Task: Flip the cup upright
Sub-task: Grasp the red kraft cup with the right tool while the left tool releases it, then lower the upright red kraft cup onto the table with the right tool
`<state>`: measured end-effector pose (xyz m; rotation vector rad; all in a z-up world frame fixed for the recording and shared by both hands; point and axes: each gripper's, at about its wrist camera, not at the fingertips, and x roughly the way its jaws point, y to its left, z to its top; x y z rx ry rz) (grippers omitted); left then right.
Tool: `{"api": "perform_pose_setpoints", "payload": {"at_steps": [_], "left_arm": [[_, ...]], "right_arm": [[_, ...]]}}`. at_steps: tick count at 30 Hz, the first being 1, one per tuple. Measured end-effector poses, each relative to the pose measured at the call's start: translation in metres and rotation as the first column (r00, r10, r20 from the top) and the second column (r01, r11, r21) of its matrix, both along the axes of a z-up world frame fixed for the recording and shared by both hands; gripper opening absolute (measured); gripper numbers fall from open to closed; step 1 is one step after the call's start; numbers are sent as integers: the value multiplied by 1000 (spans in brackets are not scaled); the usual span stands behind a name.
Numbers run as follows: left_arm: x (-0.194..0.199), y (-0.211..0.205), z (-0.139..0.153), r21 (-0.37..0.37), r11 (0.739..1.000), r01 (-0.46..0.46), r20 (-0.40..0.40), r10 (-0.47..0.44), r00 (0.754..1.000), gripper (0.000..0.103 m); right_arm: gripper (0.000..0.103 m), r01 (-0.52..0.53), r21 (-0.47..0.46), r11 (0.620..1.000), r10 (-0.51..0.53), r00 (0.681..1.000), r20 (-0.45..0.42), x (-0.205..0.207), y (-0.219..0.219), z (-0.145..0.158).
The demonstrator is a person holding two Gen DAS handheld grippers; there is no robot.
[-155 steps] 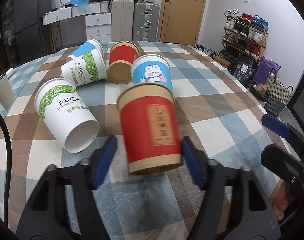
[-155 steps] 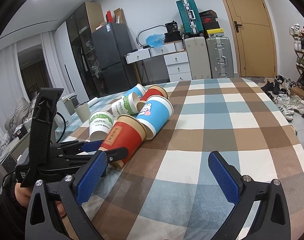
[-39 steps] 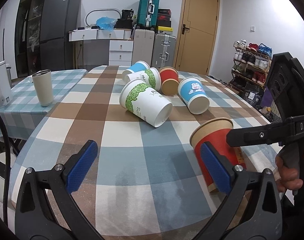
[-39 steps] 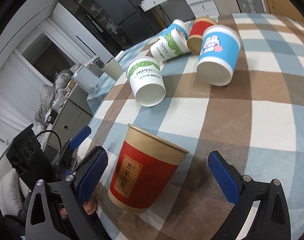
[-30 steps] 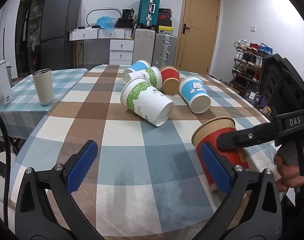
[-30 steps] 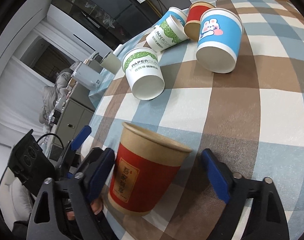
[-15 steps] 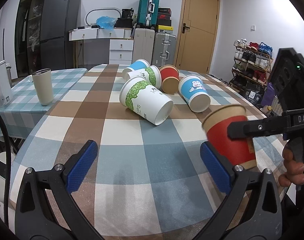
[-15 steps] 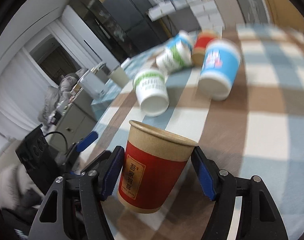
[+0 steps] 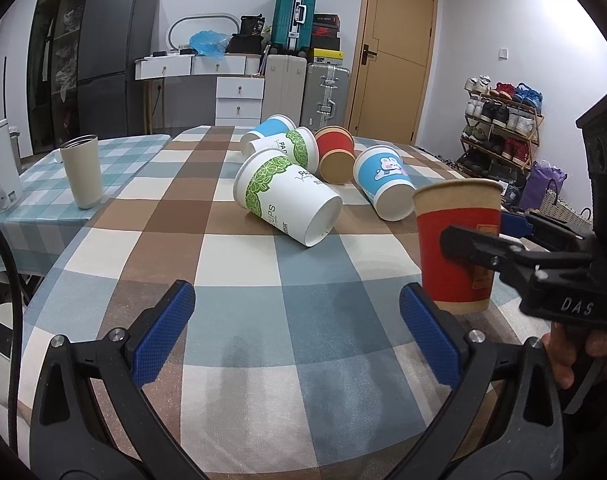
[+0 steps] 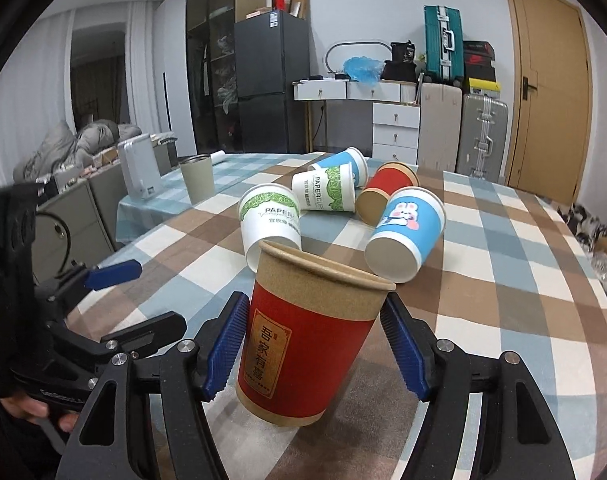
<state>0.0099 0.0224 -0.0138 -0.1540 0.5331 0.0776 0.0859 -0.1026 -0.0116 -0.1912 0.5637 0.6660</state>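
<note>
My right gripper (image 10: pixel 315 348) is shut on a red paper cup (image 10: pixel 303 344) with a brown rim, holding it mouth up just above the checked tablecloth (image 10: pixel 503 280). The same red cup (image 9: pixel 455 248) shows at the right of the left wrist view, clamped by the right gripper (image 9: pixel 499 240). My left gripper (image 9: pixel 299 328) is open and empty over the near part of the table, left of the cup.
Several paper cups lie on their sides mid-table: a green-and-white one (image 9: pixel 287 196), a blue rabbit one (image 9: pixel 383 180), another red one (image 9: pixel 335 152). A beige tumbler (image 9: pixel 82 170) stands at the left. The table edge is near the left gripper.
The right gripper closed on the red cup, lifted it and turned it more upright. The left gripper stayed open in place.
</note>
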Motion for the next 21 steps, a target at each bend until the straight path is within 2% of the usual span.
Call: {"api": "perform_pose_setpoints", "payload": {"at_steps": [12, 17, 21], "left_arm": [[2, 1, -2, 0, 1000, -2, 3, 2, 1000, 102], [2, 1, -2, 3, 1000, 1, 6, -1, 1000, 102], [1, 1, -1, 3, 1000, 4, 15, -4, 1000, 102]], "right_arm": [[63, -65, 2, 998, 65, 997, -40, -13, -4, -1], [63, -92, -19, 996, 92, 995, -29, -23, -7, -5], [65, -103, 0, 995, 103, 994, -47, -21, -11, -6]]}}
